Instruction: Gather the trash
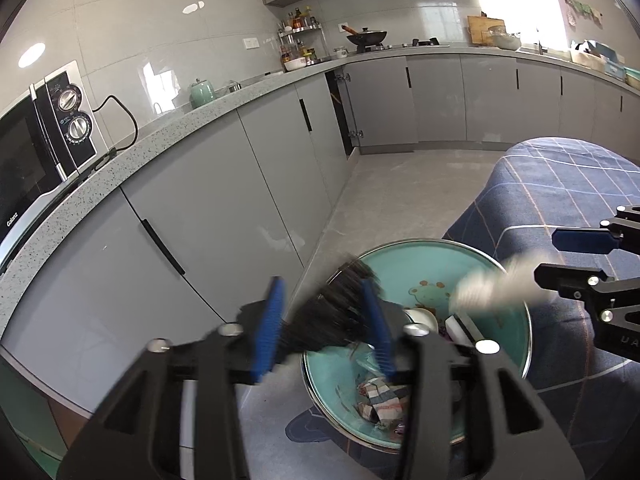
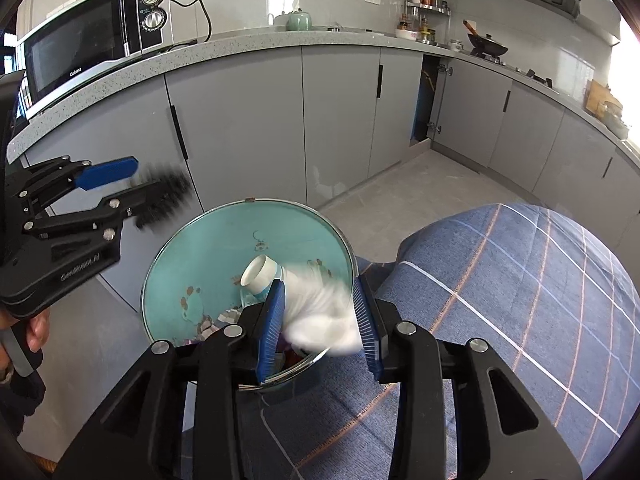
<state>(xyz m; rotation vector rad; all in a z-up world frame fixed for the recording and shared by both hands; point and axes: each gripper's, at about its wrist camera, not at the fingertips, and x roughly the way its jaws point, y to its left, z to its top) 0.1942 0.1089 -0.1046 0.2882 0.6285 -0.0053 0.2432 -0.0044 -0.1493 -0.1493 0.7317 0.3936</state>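
Kitchen floor: teal bin [image 2: 192, 264] below; right hand-held gripper [image 2: 320, 316] pinches white tissue [image 2: 320, 312], left [image 1: 326, 330] grips black brush [image 1: 336, 312] (blurred).

Black bristly item [image 1: 332, 316] between left gripper [image 1: 326, 328] pads: motion-blurred, identity unclear. White wad [image 2: 320, 316] in right gripper [image 2: 318, 330]: blurred, material indeterminate. Bin [image 2: 192, 248] lower contents hidden behind both grippers.

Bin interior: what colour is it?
Teal bin, with cartoon prints; clearest in the right wrist view.
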